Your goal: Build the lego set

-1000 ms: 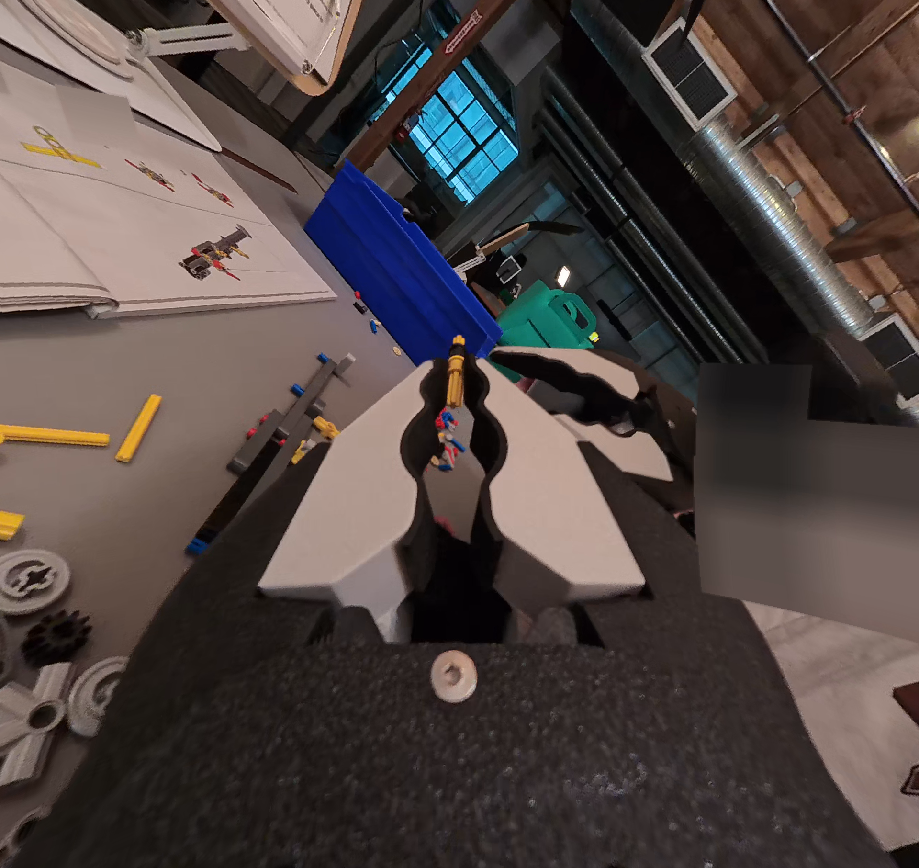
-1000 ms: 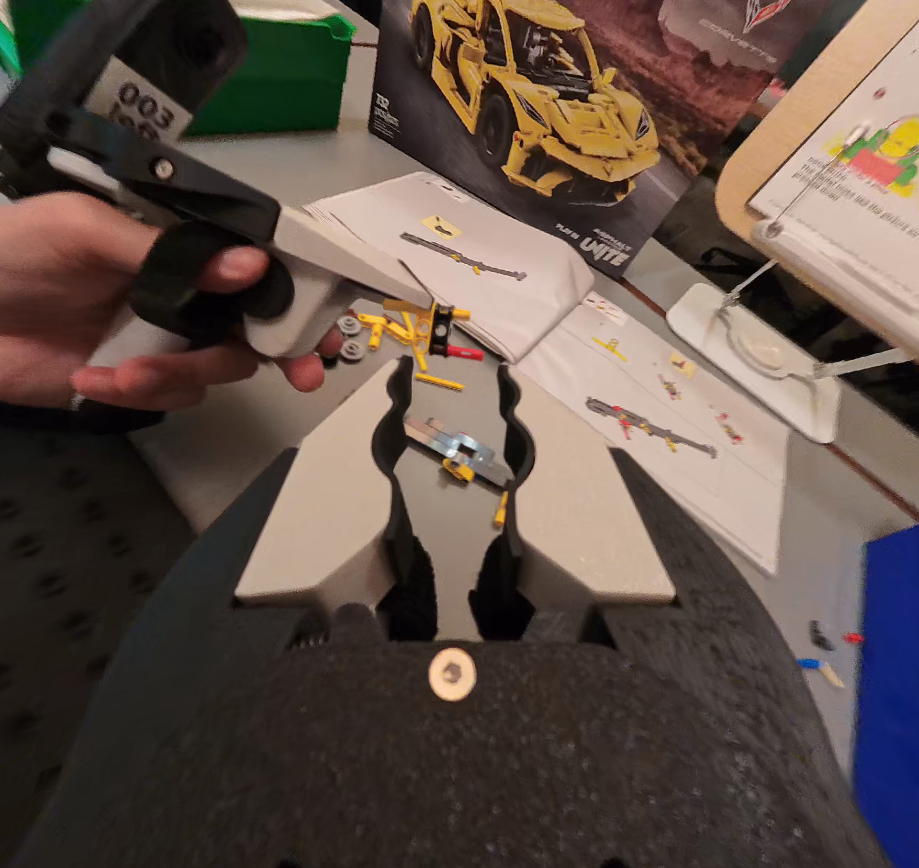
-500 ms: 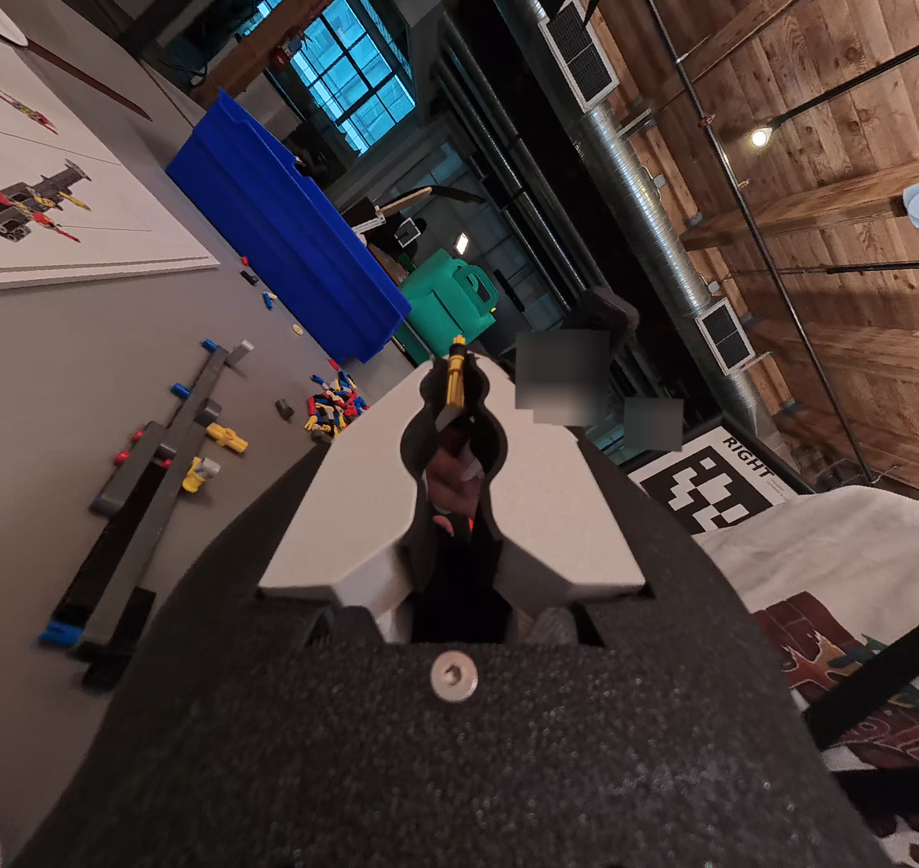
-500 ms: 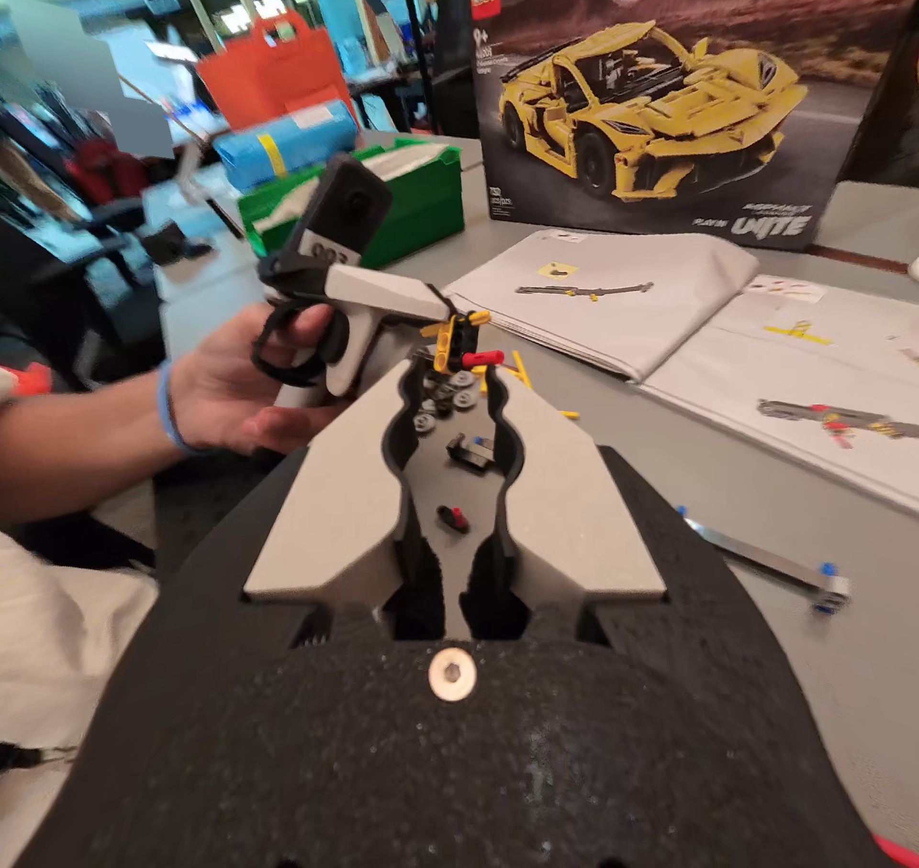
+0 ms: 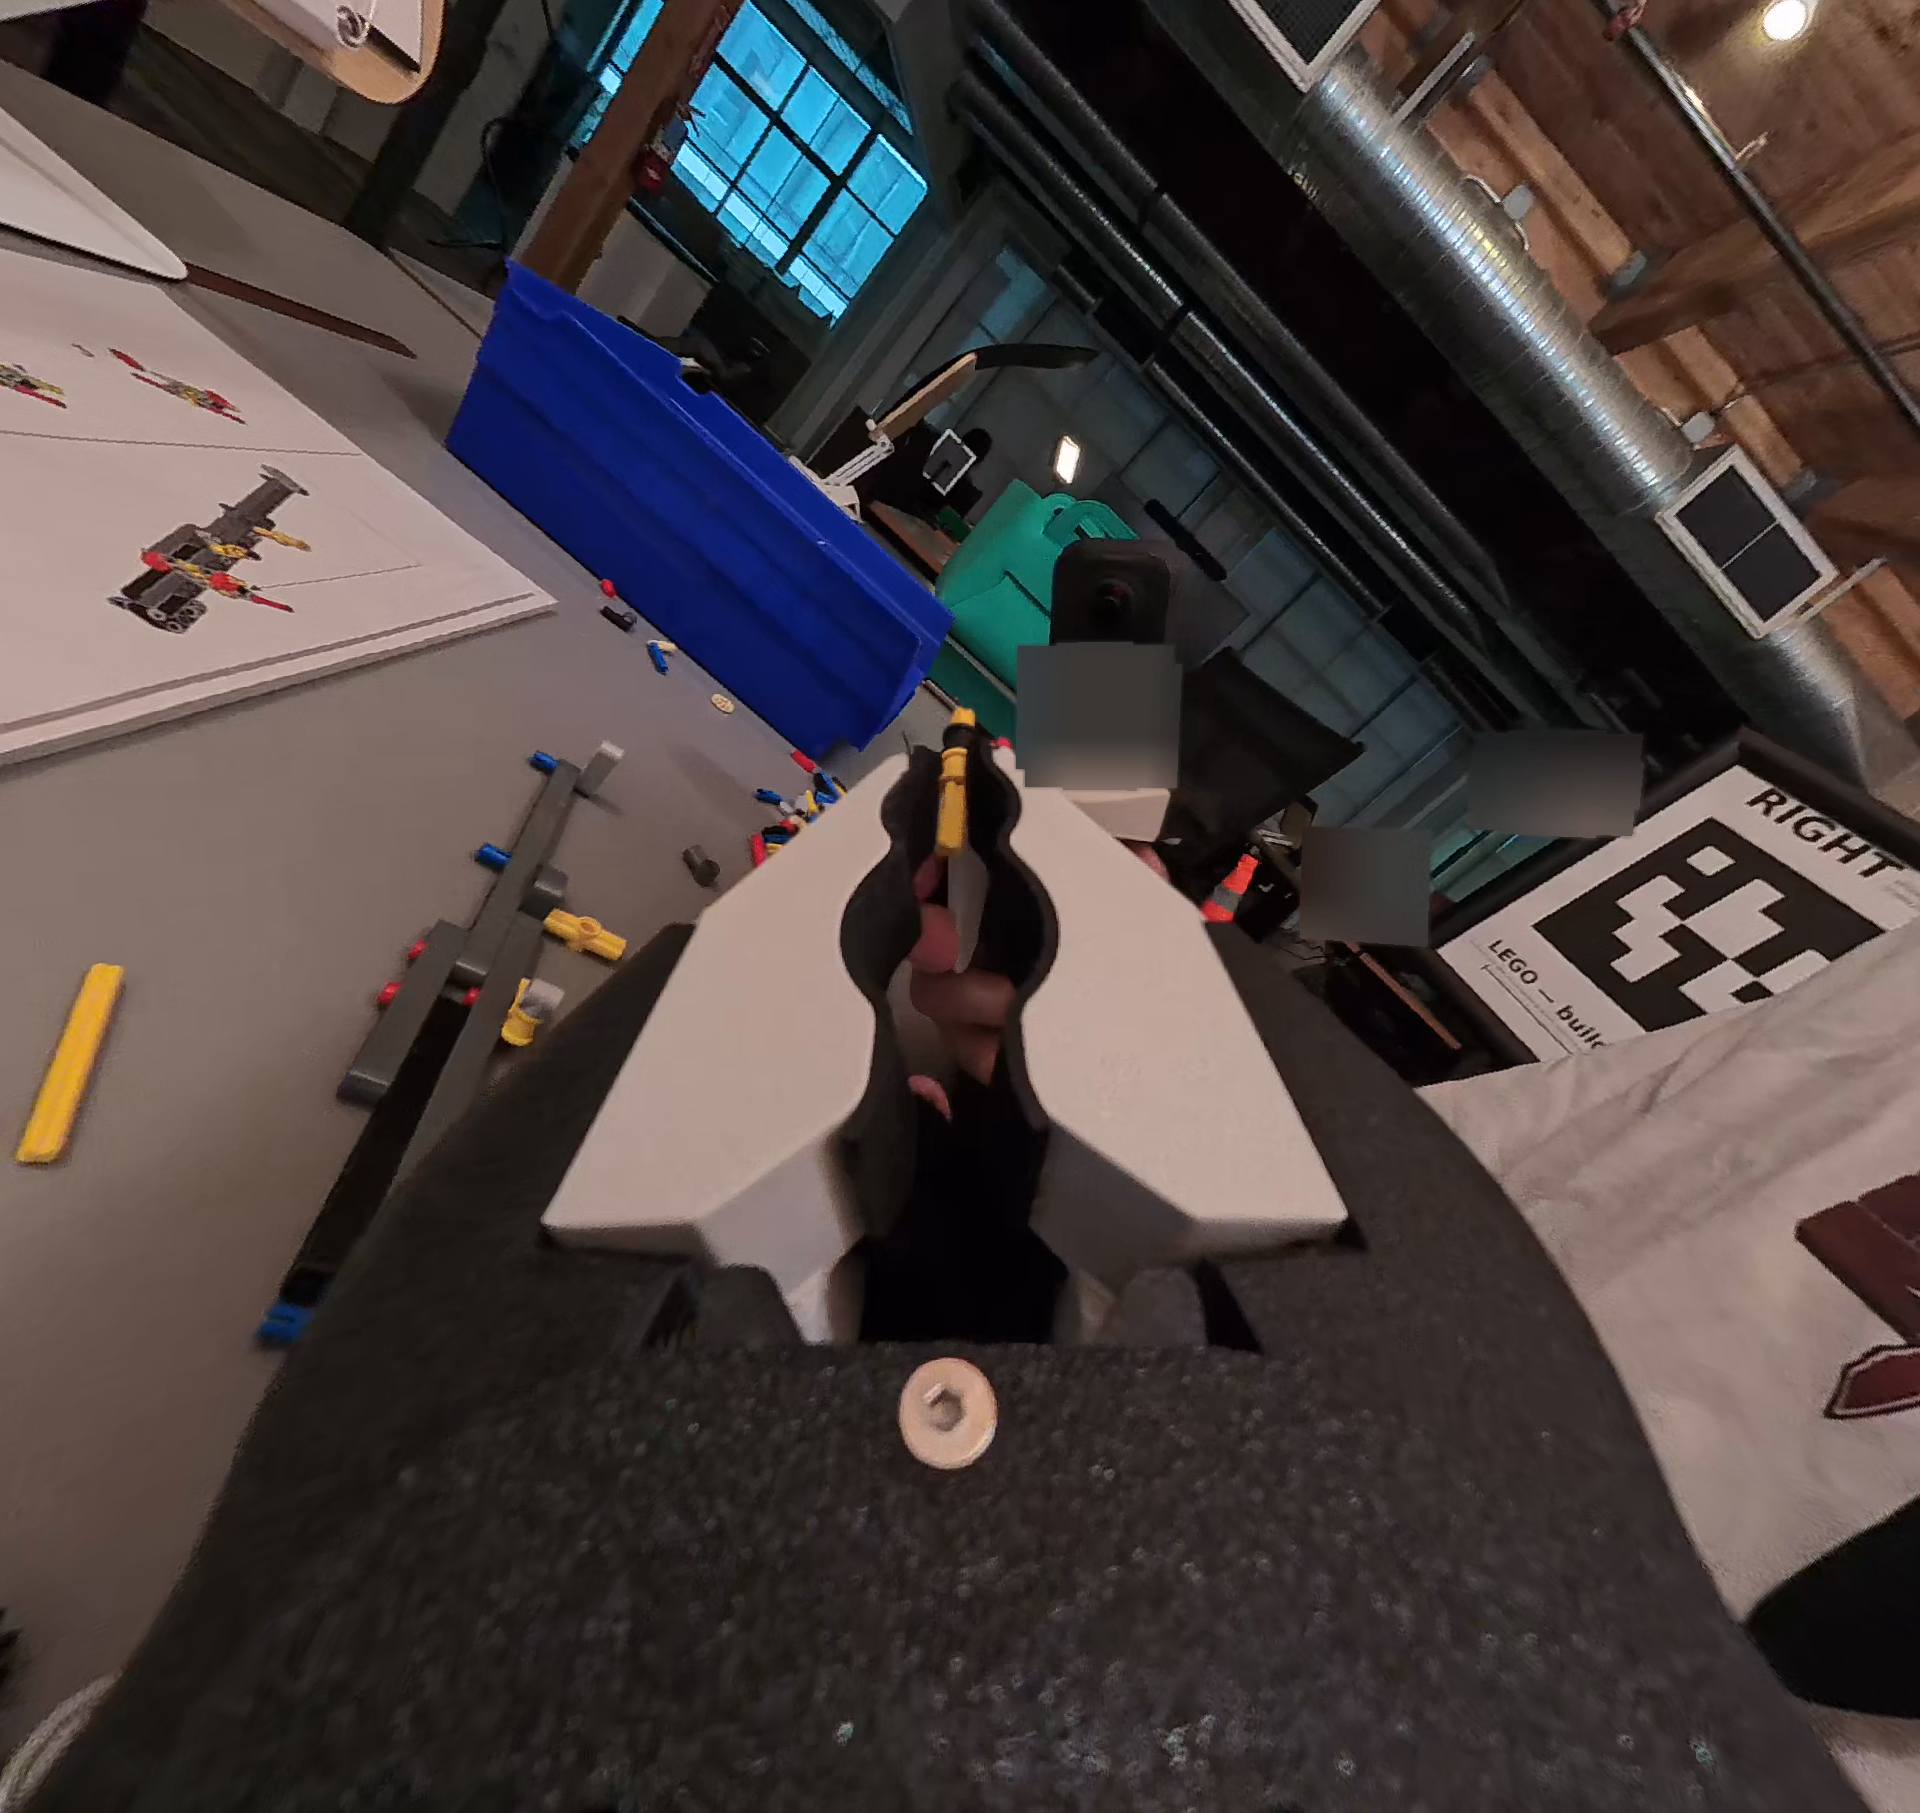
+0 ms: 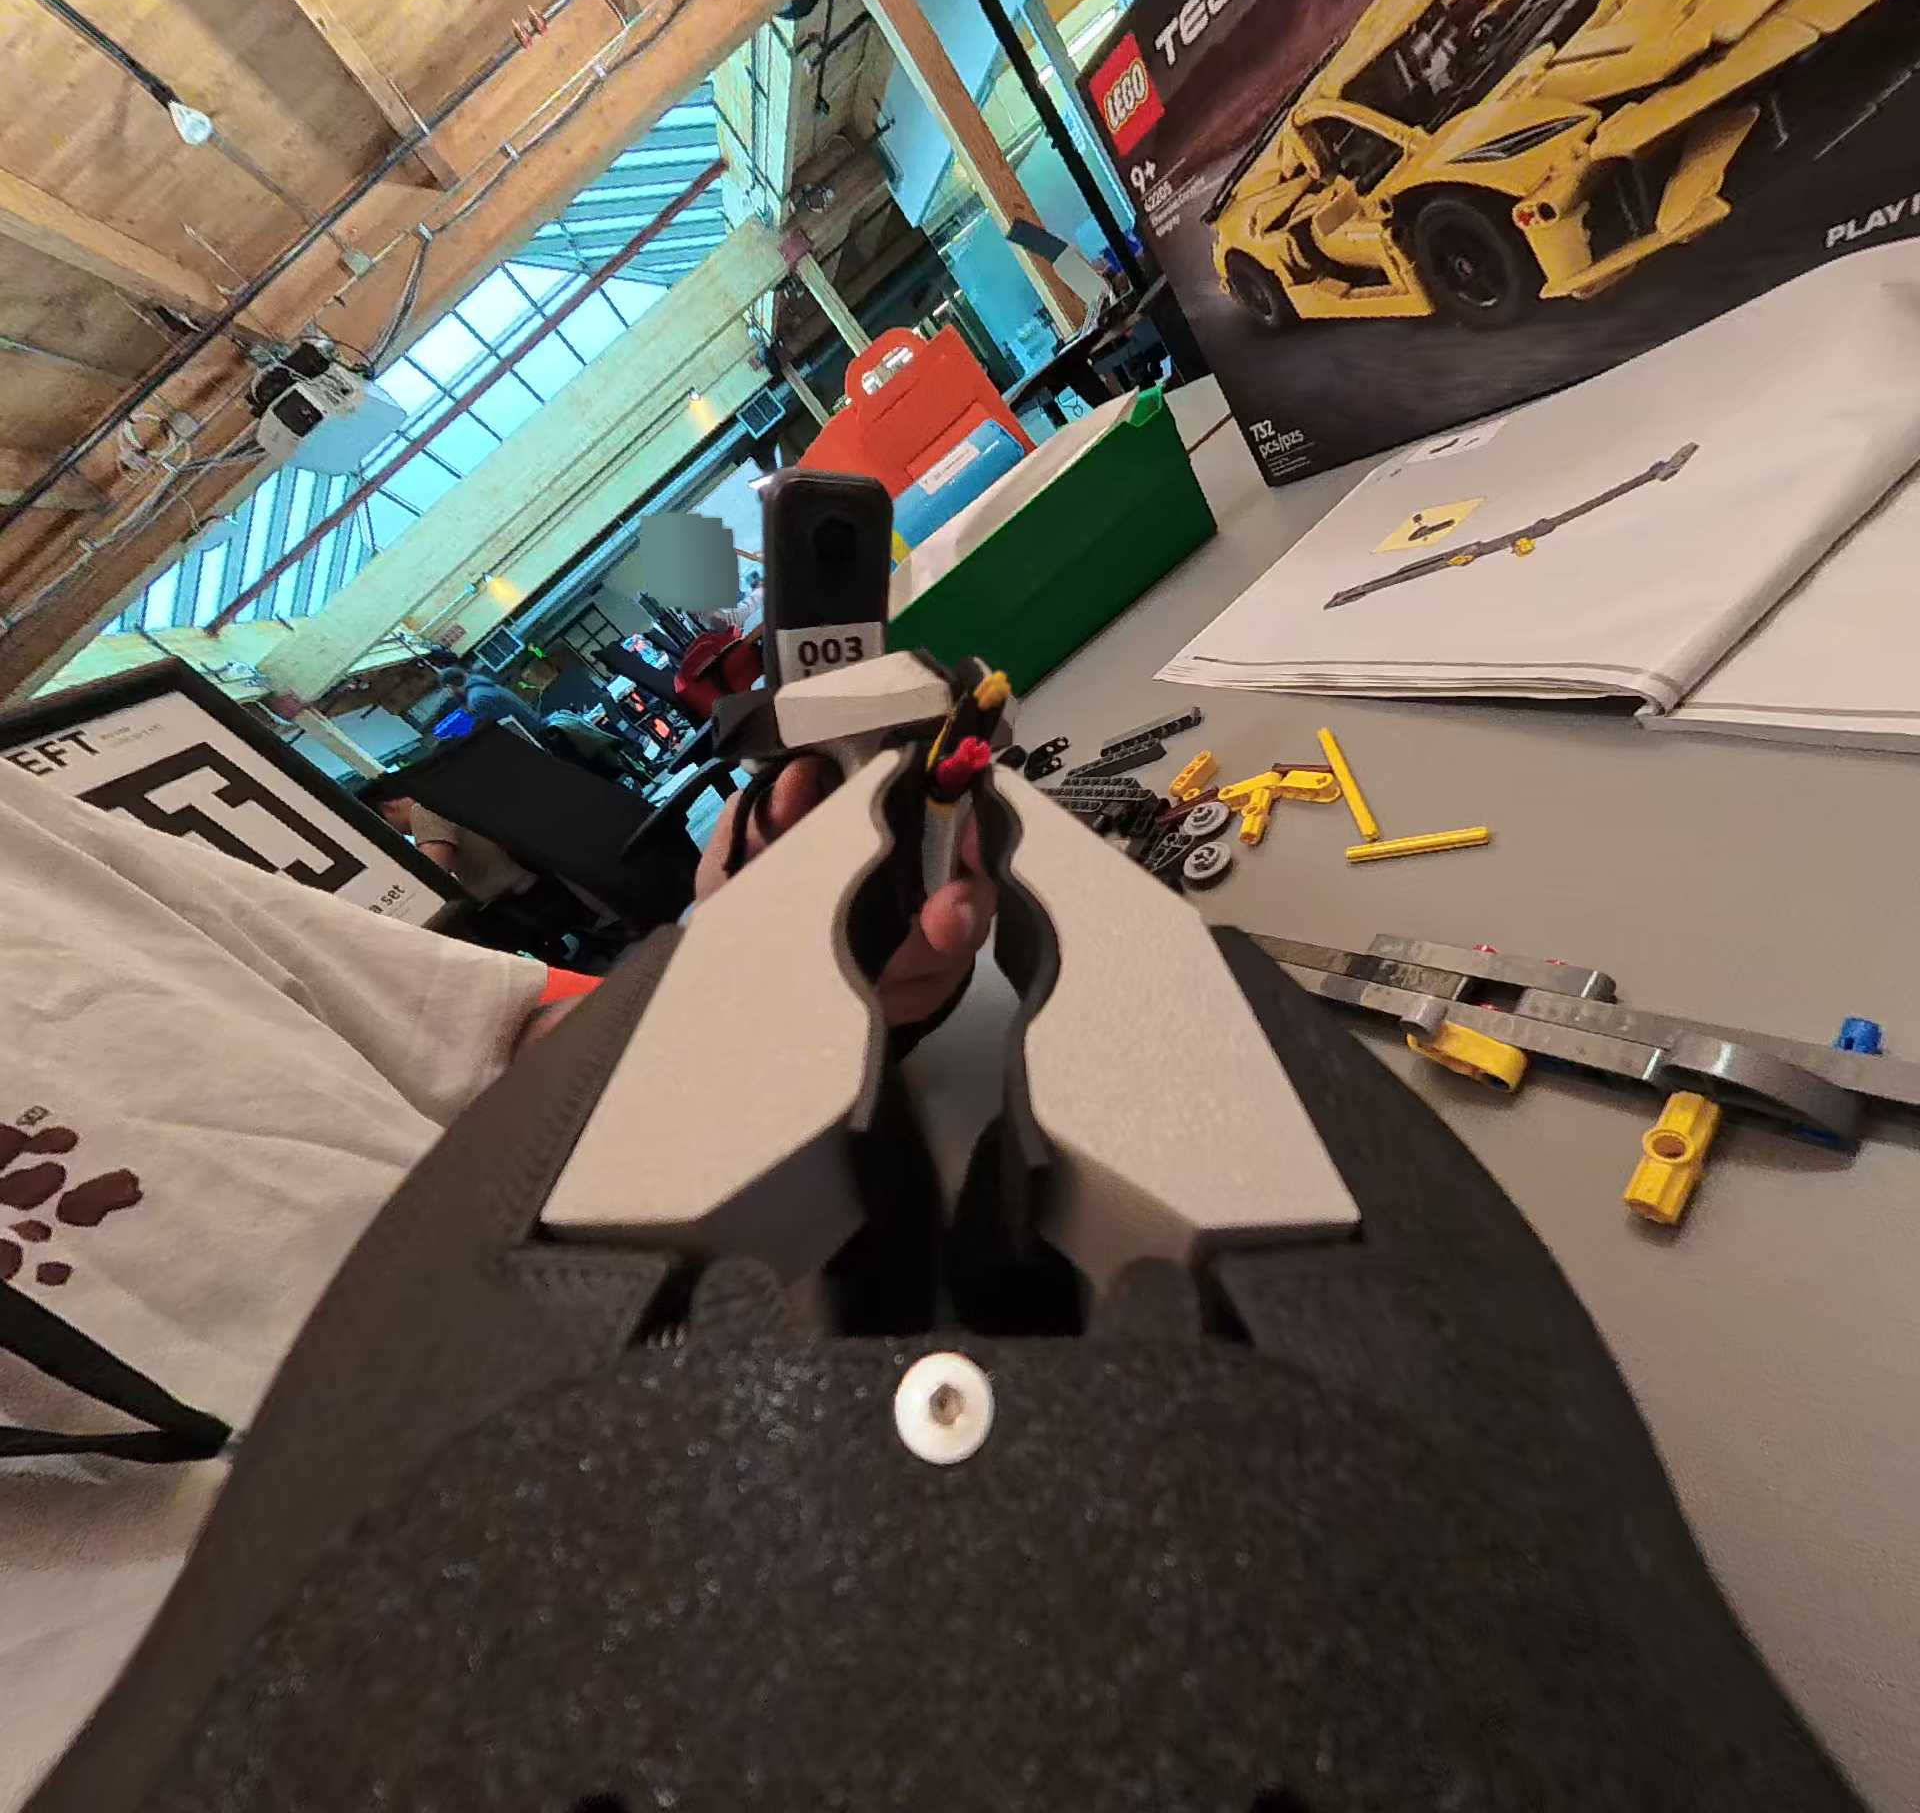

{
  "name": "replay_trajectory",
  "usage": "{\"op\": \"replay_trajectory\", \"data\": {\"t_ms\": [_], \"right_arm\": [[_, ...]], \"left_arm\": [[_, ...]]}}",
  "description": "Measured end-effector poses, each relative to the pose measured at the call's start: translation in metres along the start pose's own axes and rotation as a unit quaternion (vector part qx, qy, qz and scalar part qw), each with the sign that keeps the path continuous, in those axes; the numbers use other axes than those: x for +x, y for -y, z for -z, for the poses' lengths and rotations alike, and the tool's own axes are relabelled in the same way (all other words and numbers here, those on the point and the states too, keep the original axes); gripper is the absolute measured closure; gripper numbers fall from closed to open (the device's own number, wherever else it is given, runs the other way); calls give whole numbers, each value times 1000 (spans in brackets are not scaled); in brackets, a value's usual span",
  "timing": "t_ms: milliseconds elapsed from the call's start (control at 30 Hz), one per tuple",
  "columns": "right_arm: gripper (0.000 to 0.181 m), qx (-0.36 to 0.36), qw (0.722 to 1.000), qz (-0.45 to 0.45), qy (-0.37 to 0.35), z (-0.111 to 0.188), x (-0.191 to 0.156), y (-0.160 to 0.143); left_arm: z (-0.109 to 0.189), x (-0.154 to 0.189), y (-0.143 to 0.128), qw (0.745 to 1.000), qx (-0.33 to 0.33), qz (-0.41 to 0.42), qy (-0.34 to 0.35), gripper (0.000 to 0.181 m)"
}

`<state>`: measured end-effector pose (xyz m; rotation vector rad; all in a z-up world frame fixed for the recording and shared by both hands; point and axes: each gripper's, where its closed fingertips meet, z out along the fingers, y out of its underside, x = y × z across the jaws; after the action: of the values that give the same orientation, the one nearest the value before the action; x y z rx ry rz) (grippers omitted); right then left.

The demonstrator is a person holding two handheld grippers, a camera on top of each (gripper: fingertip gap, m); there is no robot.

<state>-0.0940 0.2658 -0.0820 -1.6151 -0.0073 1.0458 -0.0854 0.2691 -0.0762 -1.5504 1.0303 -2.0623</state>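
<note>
Your left gripper (image 5: pixel 951 776) is clenched on one small yellow-and-black lego piece (image 5: pixel 953 795), pinched at the fingertips and raised off the grey table (image 5: pixel 260 890). Your right gripper (image 6: pixel 943 807) faces it tip to tip; its fingers stand a little apart around a red-tipped end of that piece (image 6: pixel 961 761), and you cannot tell whether they press it. In the right wrist view, one long grey beam assembly (image 6: pixel 1558 1020) lies at 3 o'clock, with two yellow connectors (image 6: pixel 1671 1155) against it. Two loose yellow axles (image 6: pixel 1415 844) lie at 1 o'clock, beside a heap of dark and yellow parts (image 6: pixel 1164 807). One open instruction booklet (image 6: pixel 1621 589) and one box showing a yellow car (image 6: pixel 1558 153) sit at 2 o'clock. In the left wrist view, one blue bin (image 5: pixel 675 506) stands at 11 o'clock.
</note>
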Motion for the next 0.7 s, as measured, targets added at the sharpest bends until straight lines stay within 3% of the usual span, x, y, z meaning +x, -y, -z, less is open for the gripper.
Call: {"op": "replay_trajectory", "data": {"t_ms": [167, 300, 433, 533, 633, 700], "right_arm": [[175, -21, 999, 26, -29, -1, 6, -7], [175, -23, 999, -24, 5, -1, 2, -9], [167, -50, 998, -14, 20, 0, 1, -15], [181, -54, 998, 20, 19, 3, 2, -13], [181, -49, 998, 31, 3, 3, 10, -10], [181, -39, 996, 49, -59, 9, 30, -5]], "left_arm": [[1, -4, -2, 999, -6, -31, 22, 177], [0, 0, -1, 994, -16, -97, 42, 180], [0, 6, -4, 994, -40, -97, 17, 181], [0, 4, -1, 995, -49, -91, 12, 181], [-3, -3, -3, 994, -63, -88, 24, 180], [3, -17, 8, 991, -53, -106, 62, 179]]}}
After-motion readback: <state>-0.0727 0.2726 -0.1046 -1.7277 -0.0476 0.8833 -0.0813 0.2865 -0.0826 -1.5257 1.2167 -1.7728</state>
